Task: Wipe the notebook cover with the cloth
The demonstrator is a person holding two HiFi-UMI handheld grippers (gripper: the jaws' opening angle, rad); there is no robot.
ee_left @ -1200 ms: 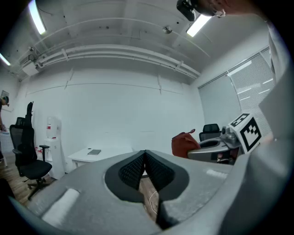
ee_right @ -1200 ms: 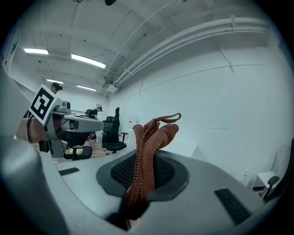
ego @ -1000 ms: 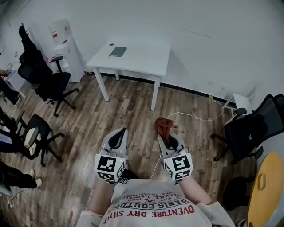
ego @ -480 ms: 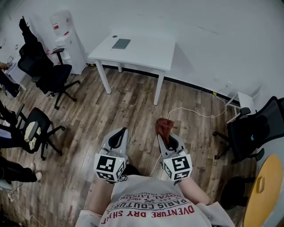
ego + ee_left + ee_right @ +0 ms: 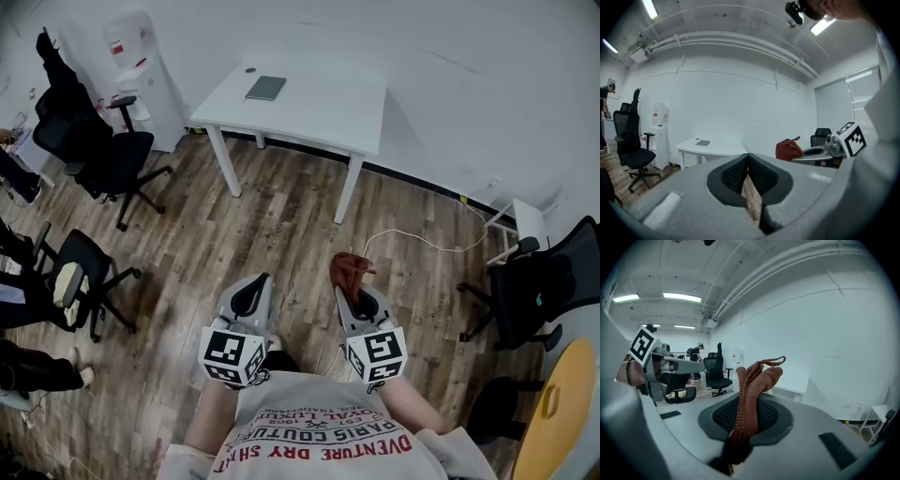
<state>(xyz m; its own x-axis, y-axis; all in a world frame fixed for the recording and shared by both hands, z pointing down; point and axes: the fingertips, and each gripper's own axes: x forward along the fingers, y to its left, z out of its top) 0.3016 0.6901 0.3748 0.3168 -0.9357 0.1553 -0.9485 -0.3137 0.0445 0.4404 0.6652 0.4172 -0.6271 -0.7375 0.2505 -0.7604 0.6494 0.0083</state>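
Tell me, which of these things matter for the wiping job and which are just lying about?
Part of the job: cloth, clamped in the right gripper; notebook on the white table.
Just lying about: office chairs, water dispenser, floor cable.

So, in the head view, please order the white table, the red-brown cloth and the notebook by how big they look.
1. table: clearly largest.
2. cloth, held in the right claw.
3. notebook.
The cloth and notebook look nearly alike, and the cloth is much nearer the camera, so that order is unsure.
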